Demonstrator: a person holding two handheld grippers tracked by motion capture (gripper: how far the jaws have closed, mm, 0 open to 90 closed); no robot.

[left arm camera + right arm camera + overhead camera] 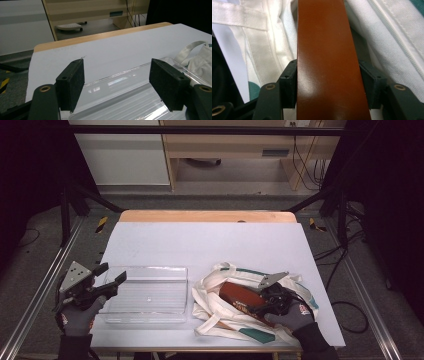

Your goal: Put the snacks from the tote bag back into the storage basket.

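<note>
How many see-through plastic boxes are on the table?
1. The clear plastic tray lies on the table's left side, by the left gripper, next to the white cloth bag. I can't see whether another is hidden inside the bag.

Far half of my table (210,237) lies bare, easy passage there. Near edge crowded: clear plastic tray (147,295) at left, cream tote bag (220,292) just beside it, narrow gap between. Bag fabric hems the brown case (324,60) on both flanks.
</note>
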